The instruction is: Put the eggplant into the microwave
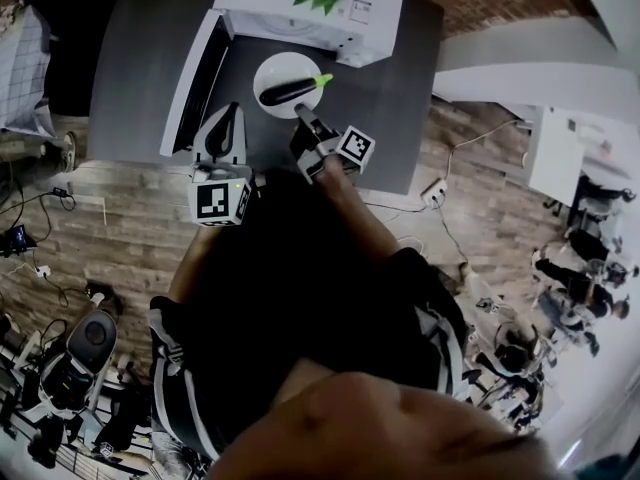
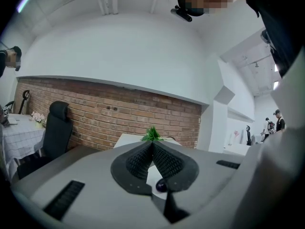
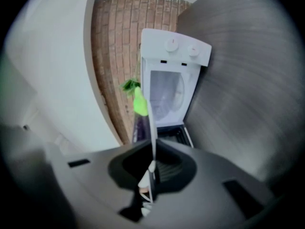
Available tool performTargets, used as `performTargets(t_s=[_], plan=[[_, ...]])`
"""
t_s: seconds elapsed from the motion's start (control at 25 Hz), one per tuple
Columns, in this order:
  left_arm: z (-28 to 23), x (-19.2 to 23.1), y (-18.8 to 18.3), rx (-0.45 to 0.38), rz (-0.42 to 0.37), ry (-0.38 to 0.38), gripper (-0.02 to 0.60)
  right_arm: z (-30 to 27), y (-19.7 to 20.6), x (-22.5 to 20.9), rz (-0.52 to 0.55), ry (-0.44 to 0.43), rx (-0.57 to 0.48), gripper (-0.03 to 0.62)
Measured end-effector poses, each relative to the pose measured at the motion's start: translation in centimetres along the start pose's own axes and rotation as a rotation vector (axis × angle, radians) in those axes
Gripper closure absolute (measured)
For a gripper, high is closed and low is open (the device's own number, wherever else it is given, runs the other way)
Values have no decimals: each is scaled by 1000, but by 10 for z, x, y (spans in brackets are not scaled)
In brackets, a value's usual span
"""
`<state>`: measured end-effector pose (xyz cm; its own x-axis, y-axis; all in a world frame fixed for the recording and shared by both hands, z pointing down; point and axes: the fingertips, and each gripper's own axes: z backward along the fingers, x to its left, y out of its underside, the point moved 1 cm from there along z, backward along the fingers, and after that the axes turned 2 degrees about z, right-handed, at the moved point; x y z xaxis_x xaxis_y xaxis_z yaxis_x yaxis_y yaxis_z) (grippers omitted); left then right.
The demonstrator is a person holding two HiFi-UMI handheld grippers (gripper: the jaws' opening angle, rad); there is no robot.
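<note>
no legible text; the label (image 1: 360,10) on the microwave (image 1: 275,13) is too small.

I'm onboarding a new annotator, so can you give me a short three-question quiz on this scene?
1. True or false: the eggplant lies on the white plate.
2. What is the right gripper clamped on? A) the eggplant's green stem B) the plate's rim C) nothing at all
3. Fill in the blank: the microwave door stands ____.

Key: 1 true. 2 B: the right gripper view shows the plate edge-on between the jaws. 3 open.
</note>
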<state>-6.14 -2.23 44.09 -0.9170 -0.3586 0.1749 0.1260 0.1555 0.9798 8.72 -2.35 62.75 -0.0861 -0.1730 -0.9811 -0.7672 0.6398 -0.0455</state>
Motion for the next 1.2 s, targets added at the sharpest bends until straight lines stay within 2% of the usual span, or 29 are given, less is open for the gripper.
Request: performTargets(t_s=[0.32, 1.2], plan=[[-19, 8, -12, -15, -28, 64, 546, -19, -11, -14, -14, 14, -52, 557], [-46, 30, -12, -15, -10, 58, 546, -80, -47, -44, -8, 29, -104, 557]])
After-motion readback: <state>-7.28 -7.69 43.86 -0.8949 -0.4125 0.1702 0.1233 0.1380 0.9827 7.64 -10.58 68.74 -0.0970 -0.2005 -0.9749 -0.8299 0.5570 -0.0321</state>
